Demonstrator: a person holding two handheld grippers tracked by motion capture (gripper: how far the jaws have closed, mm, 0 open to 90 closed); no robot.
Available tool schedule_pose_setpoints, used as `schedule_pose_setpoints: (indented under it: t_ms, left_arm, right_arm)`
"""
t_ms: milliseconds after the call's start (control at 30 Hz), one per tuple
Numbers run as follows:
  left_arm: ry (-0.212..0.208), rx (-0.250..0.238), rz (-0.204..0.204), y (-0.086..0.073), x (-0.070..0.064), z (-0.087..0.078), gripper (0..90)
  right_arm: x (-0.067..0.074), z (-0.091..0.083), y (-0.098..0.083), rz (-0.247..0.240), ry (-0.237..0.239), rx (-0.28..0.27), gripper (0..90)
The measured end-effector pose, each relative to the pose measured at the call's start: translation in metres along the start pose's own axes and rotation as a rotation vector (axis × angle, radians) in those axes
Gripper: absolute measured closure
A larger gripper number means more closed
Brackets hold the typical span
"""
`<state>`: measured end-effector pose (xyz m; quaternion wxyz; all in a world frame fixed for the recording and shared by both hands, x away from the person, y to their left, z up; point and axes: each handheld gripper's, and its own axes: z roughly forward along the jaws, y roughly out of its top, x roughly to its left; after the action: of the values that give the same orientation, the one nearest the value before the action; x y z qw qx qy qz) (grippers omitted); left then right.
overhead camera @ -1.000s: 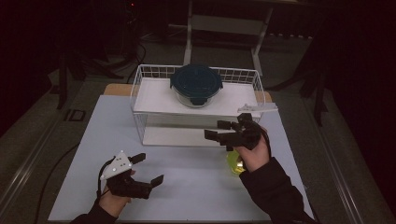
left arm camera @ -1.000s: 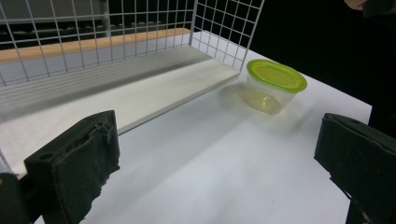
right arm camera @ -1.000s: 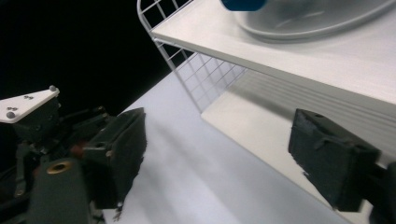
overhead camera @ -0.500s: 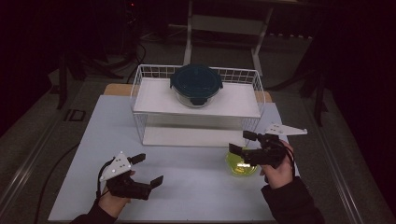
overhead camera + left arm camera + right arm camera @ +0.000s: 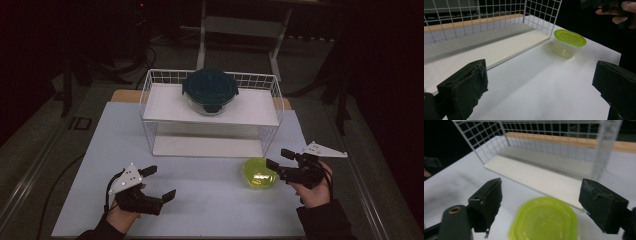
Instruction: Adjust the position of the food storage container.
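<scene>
Table point(image 5: 200, 200) fills the lower frame, wire rack point(image 5: 150, 100) mid-frame with a dark lidded bowl point(image 5: 210, 90) on top. Small green-lidded tub point(image 5: 259, 173) sits lower right of centre, probably light, slick plastic, so squeezing the side walls under the lid looks best. Right gripper point(image 5: 276, 160) gapes beside it; left gripper point(image 5: 161, 182) also wide, holding nothing.

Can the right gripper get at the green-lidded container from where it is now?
Probably yes: the right gripper sits just beside the green-lidded container with its fingers wide apart, and nothing lies between them on the white table.
</scene>
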<state>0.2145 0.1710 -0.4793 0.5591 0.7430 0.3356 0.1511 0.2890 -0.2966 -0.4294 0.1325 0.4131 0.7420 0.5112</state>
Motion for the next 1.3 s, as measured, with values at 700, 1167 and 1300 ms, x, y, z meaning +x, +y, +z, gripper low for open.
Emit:
schedule_pose_setpoints:
  t_ms: [700, 1167, 1300]
  left_arm:
    - [-0.006, 0.002, -0.001, -0.001, 0.001, 0.000, 0.0]
    - [-0.007, 0.010, -0.005, -0.002, 0.001, 0.002, 0.0]
    - [-0.010, 0.014, 0.002, -0.002, -0.001, 0.004, 0.0]
  right_arm:
    - [-0.044, 0.001, -0.057, 0.072, -0.209, 0.152, 66.4]
    - [-0.046, 0.021, -0.071, 0.126, -0.170, 0.260, 89.9]
    - [-0.045, 0.028, -0.073, 0.125, -0.162, 0.280, 89.9]
